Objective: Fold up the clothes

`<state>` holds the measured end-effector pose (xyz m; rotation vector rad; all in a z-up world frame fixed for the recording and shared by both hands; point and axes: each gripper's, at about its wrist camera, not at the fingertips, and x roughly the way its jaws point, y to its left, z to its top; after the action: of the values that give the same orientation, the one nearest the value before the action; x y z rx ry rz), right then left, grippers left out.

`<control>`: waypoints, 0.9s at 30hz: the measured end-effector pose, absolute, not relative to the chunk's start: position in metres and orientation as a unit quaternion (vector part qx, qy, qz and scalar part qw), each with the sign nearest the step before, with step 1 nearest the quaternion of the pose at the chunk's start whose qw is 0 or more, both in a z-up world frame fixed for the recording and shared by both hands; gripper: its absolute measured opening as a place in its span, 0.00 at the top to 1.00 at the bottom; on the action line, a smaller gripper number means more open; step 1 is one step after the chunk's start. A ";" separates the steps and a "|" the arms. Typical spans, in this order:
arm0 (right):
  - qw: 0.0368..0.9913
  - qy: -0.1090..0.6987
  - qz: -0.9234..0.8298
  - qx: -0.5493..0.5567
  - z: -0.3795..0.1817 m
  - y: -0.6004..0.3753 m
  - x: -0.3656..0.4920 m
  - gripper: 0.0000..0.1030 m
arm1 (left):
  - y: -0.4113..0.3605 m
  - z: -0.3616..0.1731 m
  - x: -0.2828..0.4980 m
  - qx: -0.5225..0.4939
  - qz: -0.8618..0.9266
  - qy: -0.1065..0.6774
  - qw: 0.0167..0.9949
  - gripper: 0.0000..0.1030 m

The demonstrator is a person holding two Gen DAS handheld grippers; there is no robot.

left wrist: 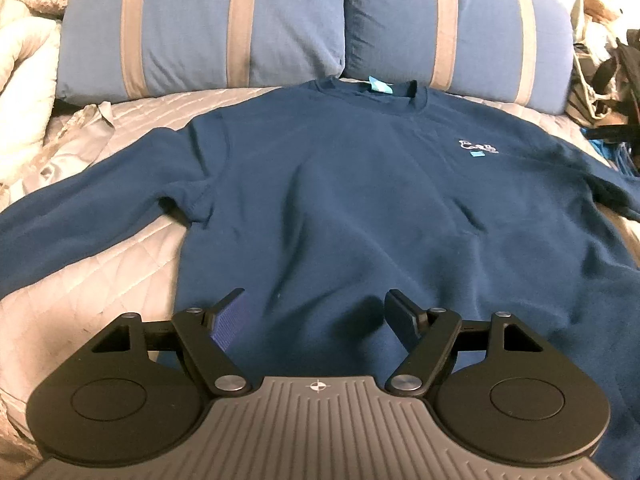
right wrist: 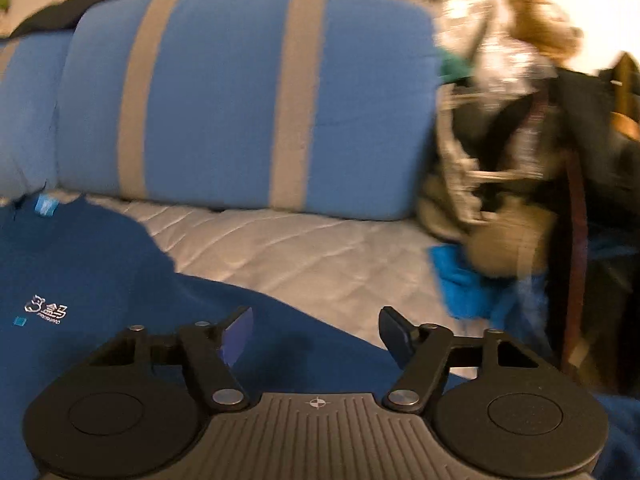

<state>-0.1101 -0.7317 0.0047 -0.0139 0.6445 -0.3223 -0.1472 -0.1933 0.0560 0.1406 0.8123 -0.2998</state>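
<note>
Where the sweatshirt (left wrist: 340, 200) lies flat, its chest logo (left wrist: 478, 147) reads unclear.

So the bed (left wrist: 132, 256) has a grey quilted cover, navy sweatshirt (left wrist: 340, 200) spread flat on it, two blue striped pillows (left wrist: 200, 32) at the far end.

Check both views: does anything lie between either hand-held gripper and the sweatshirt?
Nothing visible does. The left hand-held gripper is open directly over the sweatshirt body, and the right hand-held gripper is open above its sleeve side. The pillows sit beyond the collar.
</note>
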 end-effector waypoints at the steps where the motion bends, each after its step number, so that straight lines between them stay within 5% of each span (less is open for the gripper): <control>1: 0.933 0.324 -0.154 -0.011 -0.002 -0.730 -0.096 0.33 | -0.193 0.056 -0.147 0.066 -0.146 0.394 0.905 0.28; 7: 0.921 0.366 -0.128 -0.022 -0.034 -0.729 -0.041 0.37 | -0.188 0.054 -0.142 0.041 -0.149 0.400 0.904 0.28; 10: 0.919 0.379 -0.107 -0.019 -0.043 -0.730 -0.029 0.54 | -0.187 0.054 -0.140 0.035 -0.150 0.402 0.903 0.28; 11: 0.919 0.379 -0.110 -0.020 -0.042 -0.731 -0.029 0.76 | -0.187 0.054 -0.140 0.035 -0.150 0.402 0.903 0.28; 13: 0.919 0.374 -0.119 -0.025 -0.035 -0.732 -0.029 0.92 | -0.188 0.054 -0.140 0.037 -0.150 0.402 0.903 0.28; 19: 0.923 0.328 -0.189 -0.060 -0.014 -0.730 -0.043 0.93 | -0.189 0.055 -0.141 0.041 -0.146 0.400 0.904 0.28; 20: 0.921 0.321 -0.207 -0.080 -0.012 -0.726 -0.046 0.91 | -0.189 0.055 -0.141 0.042 -0.146 0.400 0.904 0.28; 22: 0.918 0.313 -0.230 -0.083 -0.005 -0.725 -0.054 0.67 | -0.188 0.056 -0.142 0.040 -0.146 0.398 0.905 0.28; 24: 0.923 0.305 -0.228 -0.051 0.008 -0.725 -0.069 0.25 | -0.187 0.056 -0.142 0.036 -0.147 0.397 0.905 0.28; 27: 0.936 0.286 -0.202 -0.023 0.032 -0.711 -0.097 0.11 | -0.186 0.056 -0.143 0.034 -0.148 0.395 0.906 0.28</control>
<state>-0.0973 -0.7111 0.0317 -0.0471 0.5855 -0.4120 -0.1428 -0.1857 0.0563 0.0712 0.8164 -0.3051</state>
